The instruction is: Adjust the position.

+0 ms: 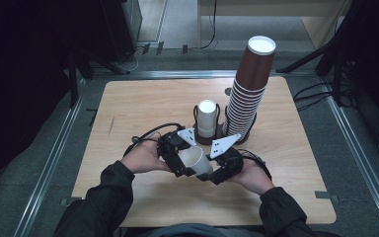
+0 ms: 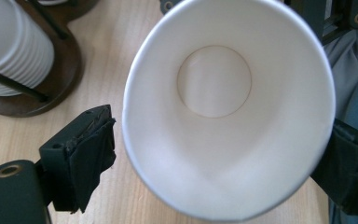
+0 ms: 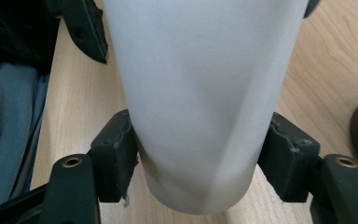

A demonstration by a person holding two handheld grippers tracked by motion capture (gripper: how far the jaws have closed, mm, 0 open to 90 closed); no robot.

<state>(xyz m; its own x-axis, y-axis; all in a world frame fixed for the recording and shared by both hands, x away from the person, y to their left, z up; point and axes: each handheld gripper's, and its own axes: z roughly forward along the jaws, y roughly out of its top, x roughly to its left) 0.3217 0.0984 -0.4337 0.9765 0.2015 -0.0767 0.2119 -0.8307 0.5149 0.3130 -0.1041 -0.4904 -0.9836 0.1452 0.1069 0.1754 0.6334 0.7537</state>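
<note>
Right gripper [image 3: 200, 161] around white cup [image 3: 200, 93]

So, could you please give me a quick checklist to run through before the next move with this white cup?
1. Right gripper clamped on the white paper cup: ok, both pads press its narrow base end.
2. Left gripper gripping the cup's rim end: cannot tell; the left pad stands slightly off the rim, the other touches it.
3. Cup shape: not ok, the rim looks squeezed oval and the wall is creased near the base.
4. Cup empty: ok, the bare bottom shows inside.
5. Holder with white cups: ok, upright just beyond the grippers.
6. Brown cup stack: ok, standing, though leaning a little.
</note>
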